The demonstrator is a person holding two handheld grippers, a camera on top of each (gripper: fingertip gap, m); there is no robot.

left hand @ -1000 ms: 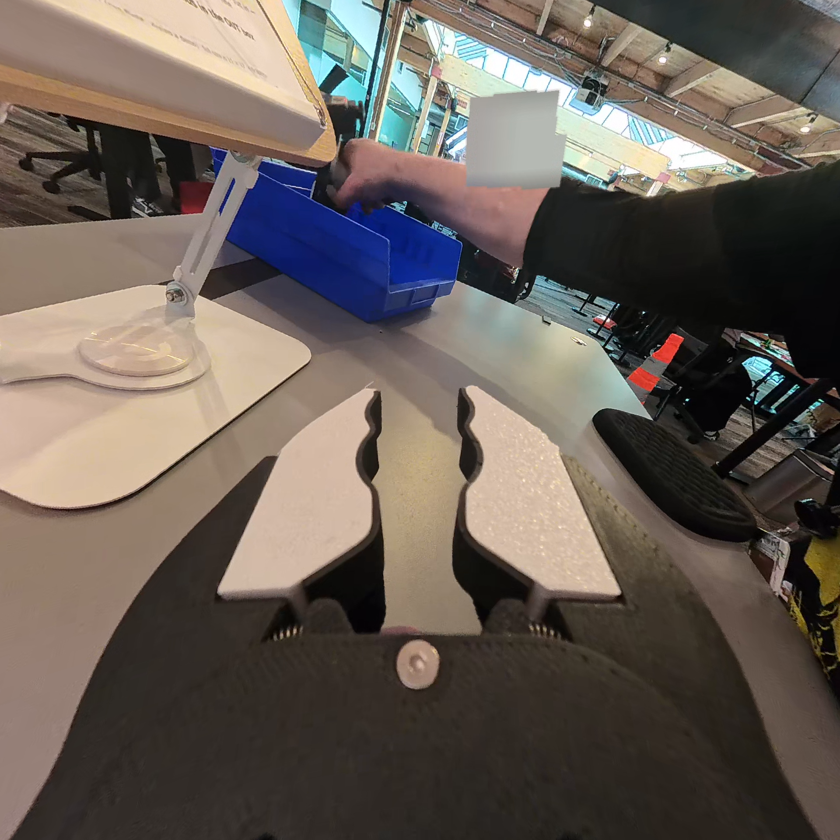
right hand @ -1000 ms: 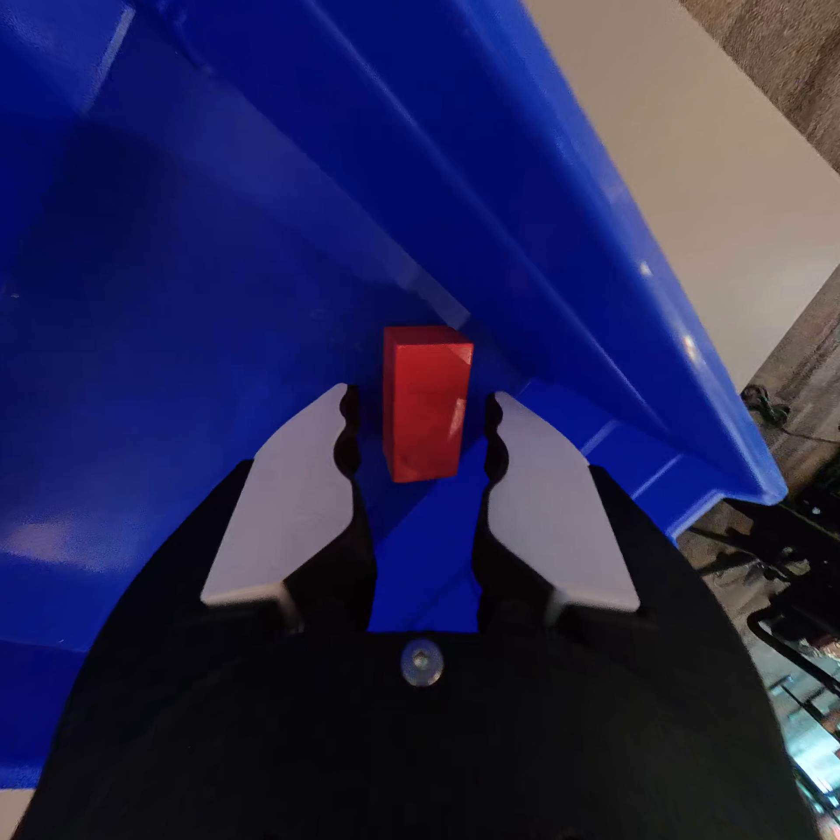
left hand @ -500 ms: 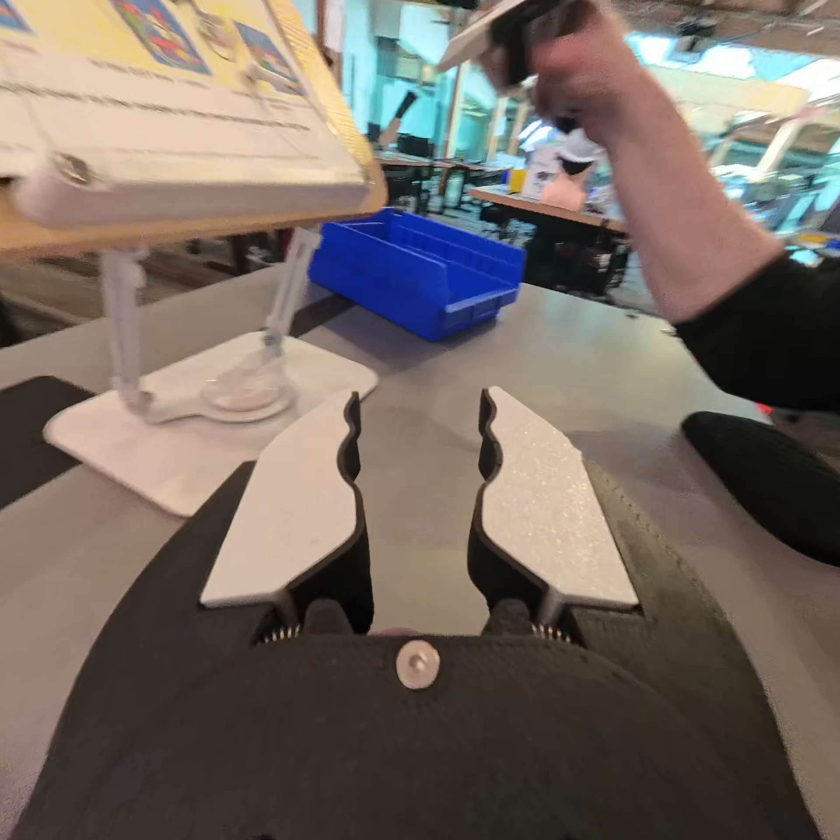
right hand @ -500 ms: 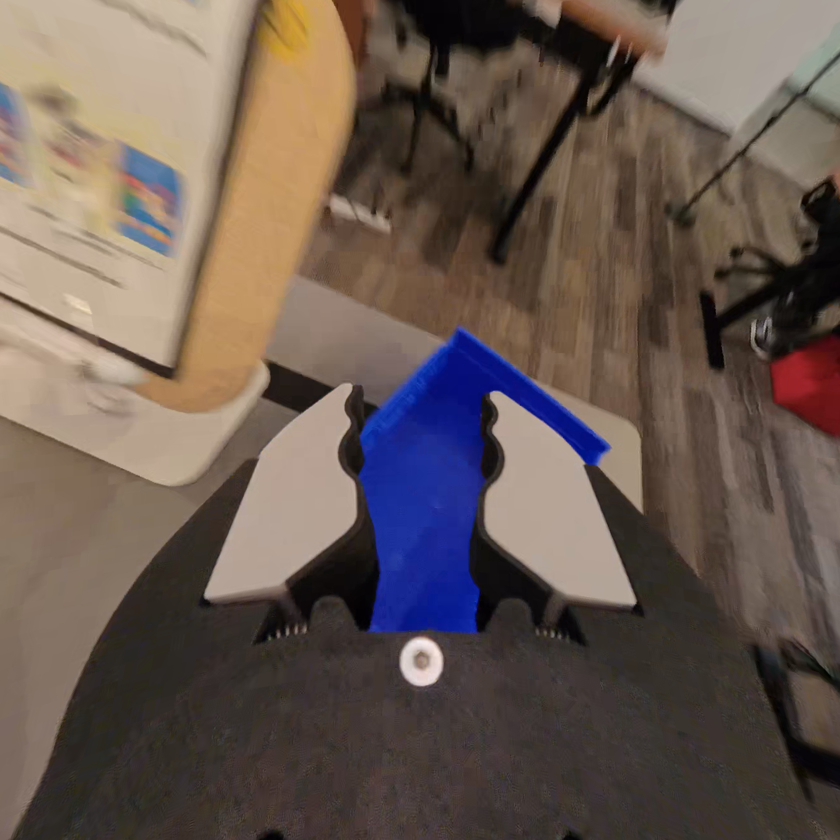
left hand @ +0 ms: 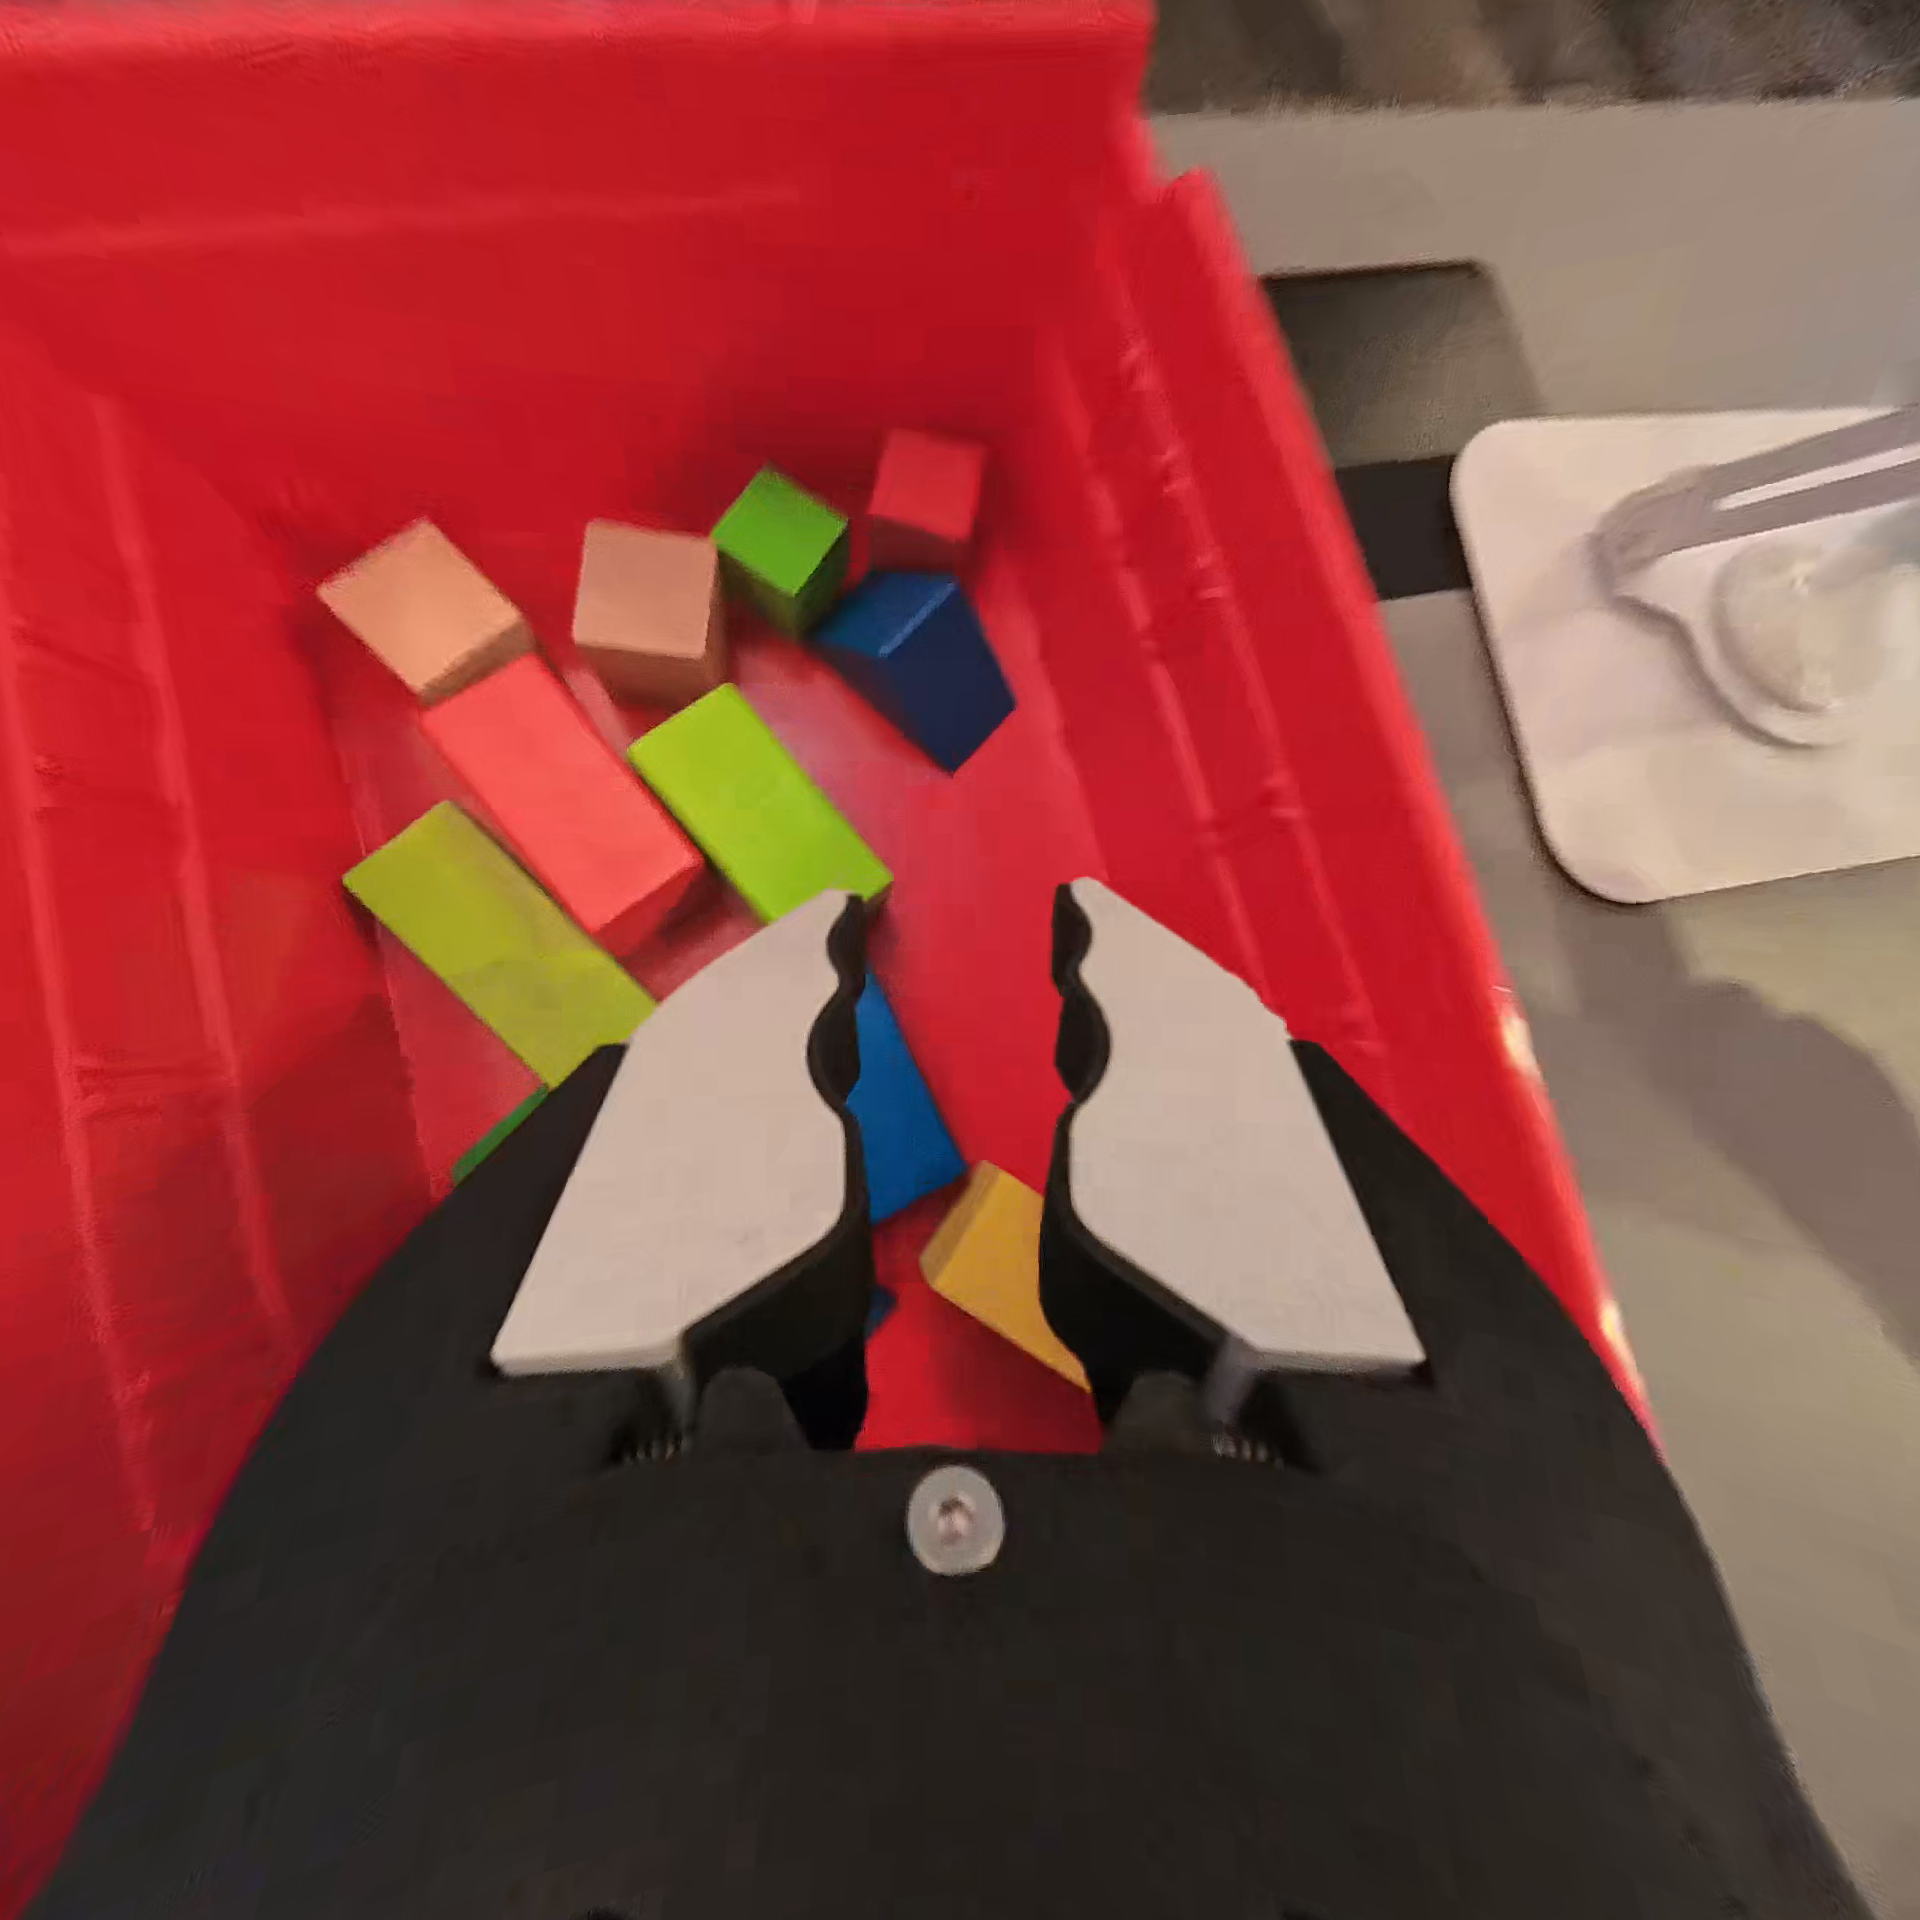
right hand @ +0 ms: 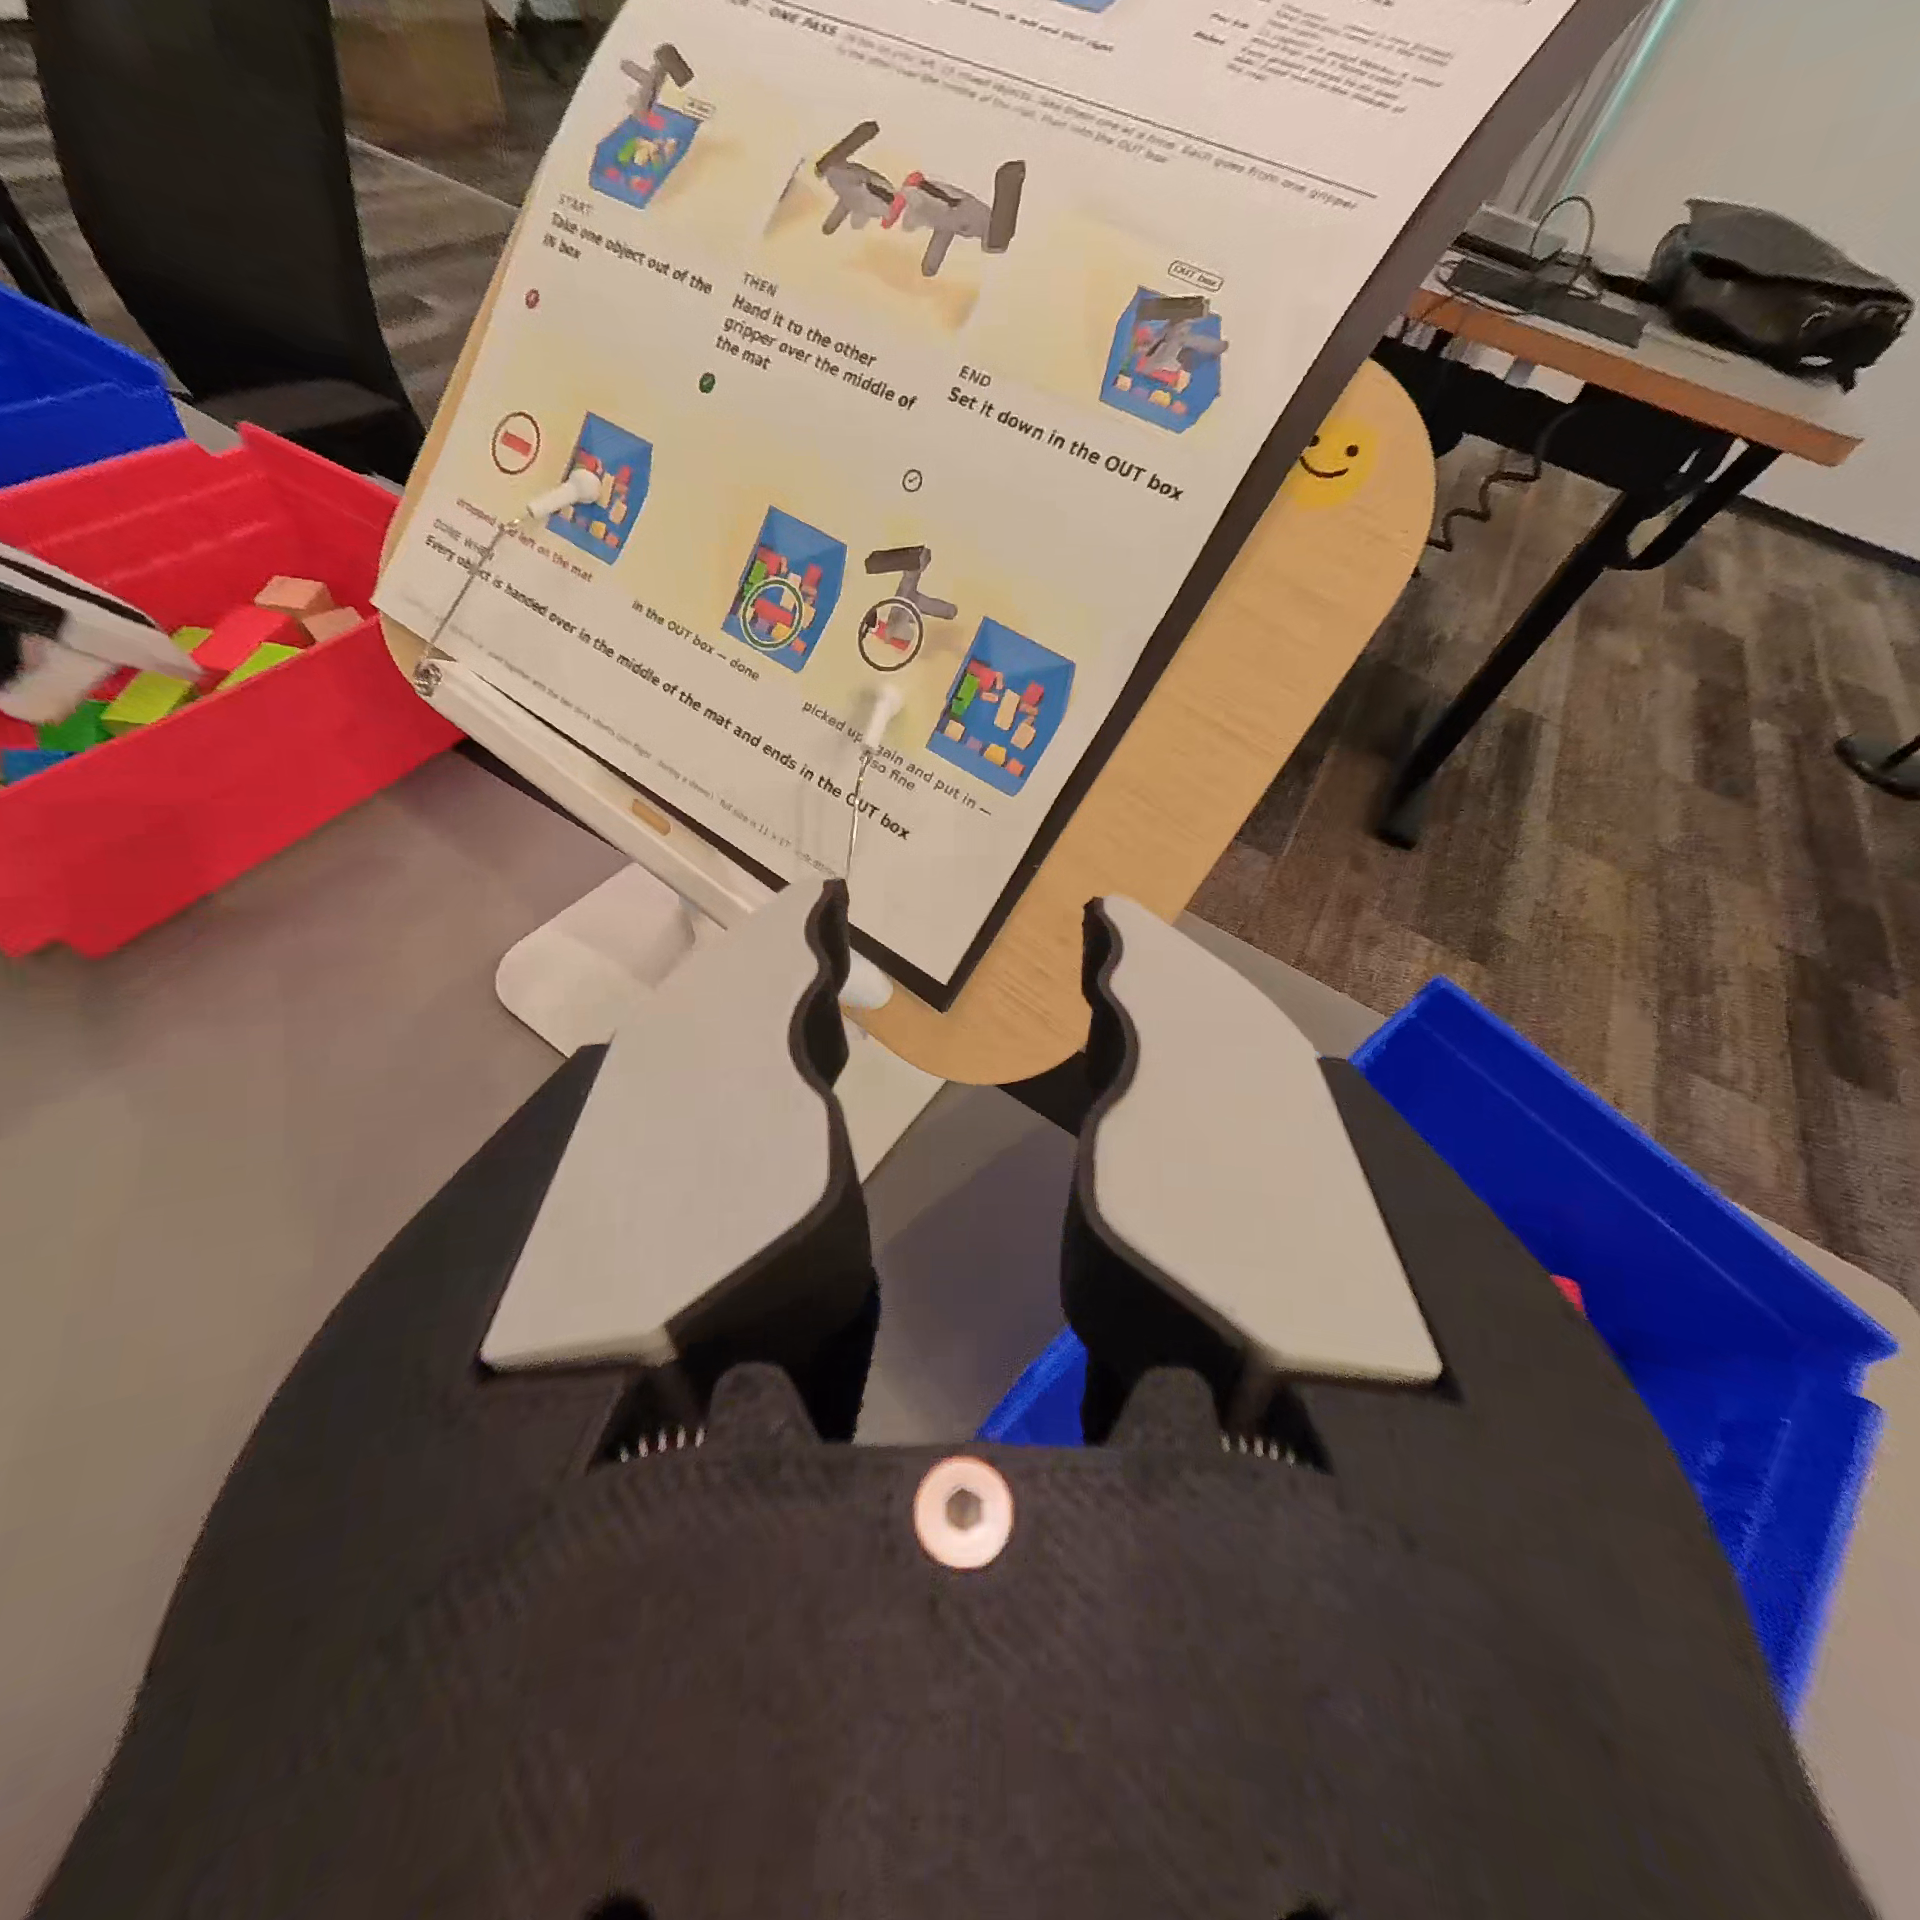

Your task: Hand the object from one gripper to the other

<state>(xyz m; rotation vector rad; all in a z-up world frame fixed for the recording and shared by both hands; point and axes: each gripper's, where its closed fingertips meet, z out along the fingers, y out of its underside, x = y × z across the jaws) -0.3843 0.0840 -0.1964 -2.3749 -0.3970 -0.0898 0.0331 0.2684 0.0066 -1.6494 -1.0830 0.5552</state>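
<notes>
My left gripper (left hand: 956,914) is open and empty, and hangs inside the red bin (left hand: 520,260) above several coloured blocks. A blue block (left hand: 894,1101) lies partly under its left finger and a yellow block (left hand: 987,1257) under its right finger. A green block (left hand: 753,800) and a red block (left hand: 561,790) lie just ahead of the tips. My right gripper (right hand: 966,914) is open and empty above the grey table, beside the blue bin (right hand: 1621,1205). The red bin (right hand: 208,790) and my blurred left gripper (right hand: 94,644) show at the far left of the right wrist view.
An instruction board (right hand: 935,416) on a white base (right hand: 592,956) stands between the two bins, close ahead of my right gripper. The same base (left hand: 1683,665) shows to the right of the red bin. A second blue bin (right hand: 62,405) sits behind the red one. Spacing between my two grippers at the tips: around 50 centimetres. From my left tips it is roughly 6 centimetres to the green block (left hand: 753,800); from my right, 55 centimetres.
My left gripper swung from above the table into the red bin. My right gripper rose out of the blue bin without the red block that stood between its open fingers, and turned toward the board.
</notes>
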